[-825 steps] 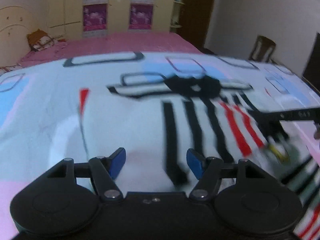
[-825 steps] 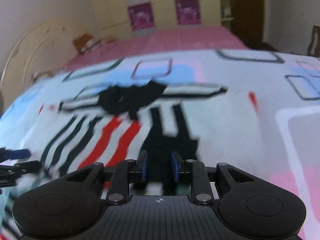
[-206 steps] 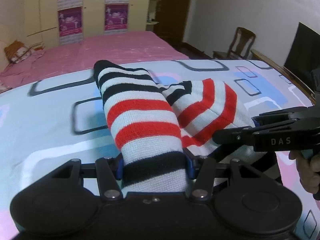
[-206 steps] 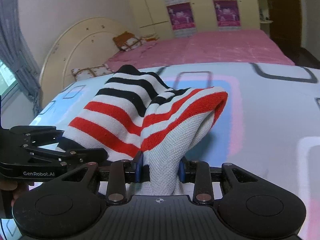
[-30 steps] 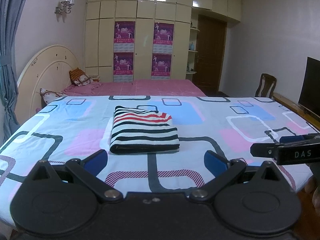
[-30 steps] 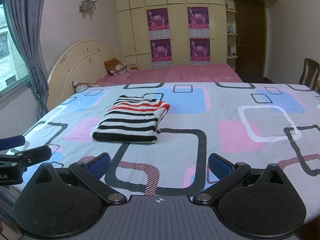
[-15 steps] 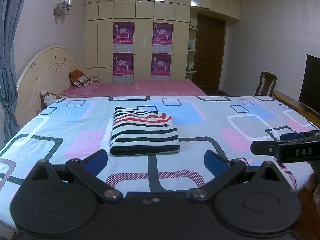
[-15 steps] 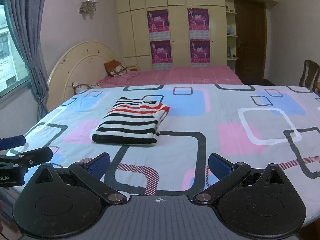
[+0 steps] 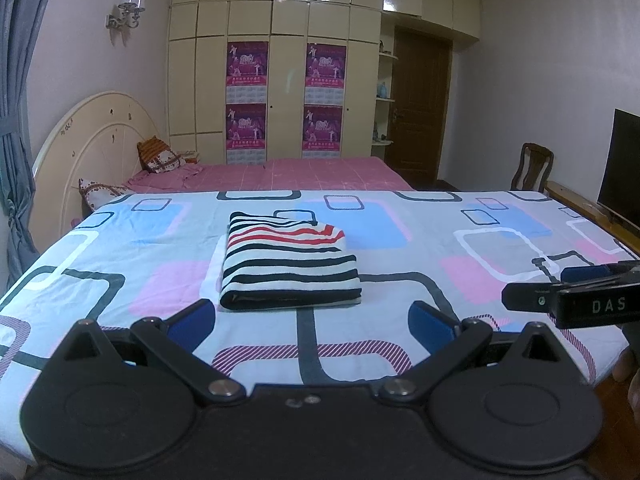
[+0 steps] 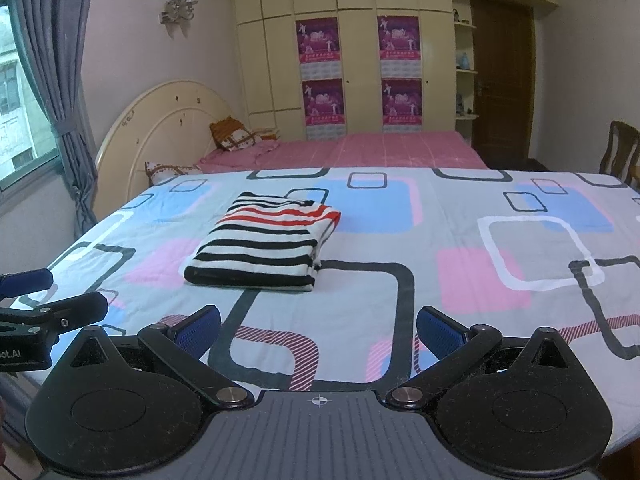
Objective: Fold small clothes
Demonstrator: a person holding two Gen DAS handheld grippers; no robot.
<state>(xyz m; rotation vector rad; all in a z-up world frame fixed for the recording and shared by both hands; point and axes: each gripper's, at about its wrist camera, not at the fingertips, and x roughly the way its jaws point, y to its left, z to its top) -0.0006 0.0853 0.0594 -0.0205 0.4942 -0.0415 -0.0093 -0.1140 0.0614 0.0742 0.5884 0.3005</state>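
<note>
A striped sweater (image 9: 289, 261), white with black and red bands, lies folded in a neat rectangle on the patterned sheet (image 9: 400, 272). It also shows in the right wrist view (image 10: 262, 242). My left gripper (image 9: 312, 326) is open and empty, held back near the bed's front edge, apart from the sweater. My right gripper (image 10: 318, 330) is open and empty, also near the front edge. The right gripper's fingers (image 9: 568, 294) show at the right of the left wrist view. The left gripper's fingers (image 10: 44, 308) show at the left of the right wrist view.
A pink bed (image 9: 272, 172) with pillows and a round headboard (image 9: 92, 148) stands behind. Wardrobes with posters (image 9: 280, 100) line the back wall. A chair (image 9: 532, 168) and a dark screen (image 9: 620, 168) are at the right; a curtain (image 10: 60, 80) hangs left.
Both grippers have drawn back slightly and stayed open. The folded sweater has not moved.
</note>
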